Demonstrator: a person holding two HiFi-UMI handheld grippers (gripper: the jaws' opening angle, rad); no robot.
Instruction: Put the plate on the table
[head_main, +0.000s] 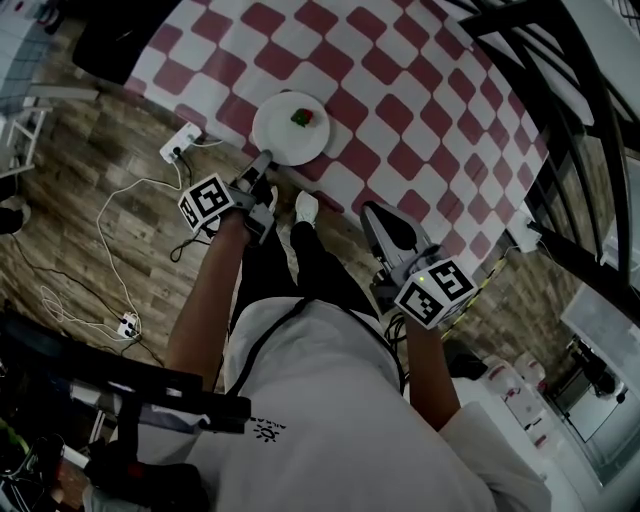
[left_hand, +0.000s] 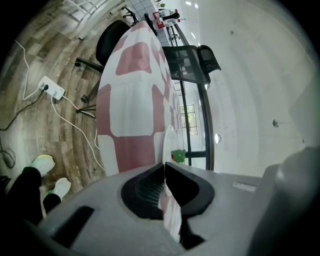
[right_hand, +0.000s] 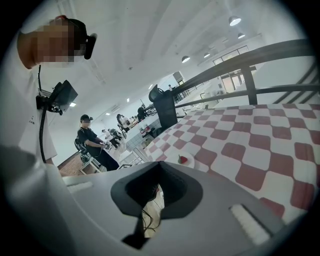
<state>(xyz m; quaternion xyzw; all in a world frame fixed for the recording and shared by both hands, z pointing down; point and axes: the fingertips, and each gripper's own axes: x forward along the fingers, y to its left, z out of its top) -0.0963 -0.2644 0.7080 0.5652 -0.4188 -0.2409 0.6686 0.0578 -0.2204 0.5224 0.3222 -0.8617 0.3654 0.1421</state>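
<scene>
Standing on a wood-plank floor (head_main: 90, 170) strewn with white cables (head_main: 115, 215) and a white power strip (head_main: 180, 142), the person, in white shoes (head_main: 306, 207), faces the near edge of a table (head_main: 400, 110) draped in a cloth of dusky red and white squares that hangs over that edge. The right gripper (head_main: 376, 214) hangs over the floor just short of the near edge, its jaws clenched together with nothing between them. Beyond the far edge of the table stands a black office chair (left_hand: 111, 42), and a black metal railing (head_main: 560, 100) runs along the table's right side. Farther off the room opens into a bright hall with ceiling lights, where a seated person (right_hand: 92, 142) in dark clothes is among others at desks. The plate (head_main: 285, 135) is round, plain white and shallow, and it lies flat on the cloth close to the near edge, towards the table's left end. The left gripper (head_main: 263, 163) meets its near rim, jaws clenched on that rim. A small red strawberry (head_main: 302, 118) with a green top rests on the plate's far half.
</scene>
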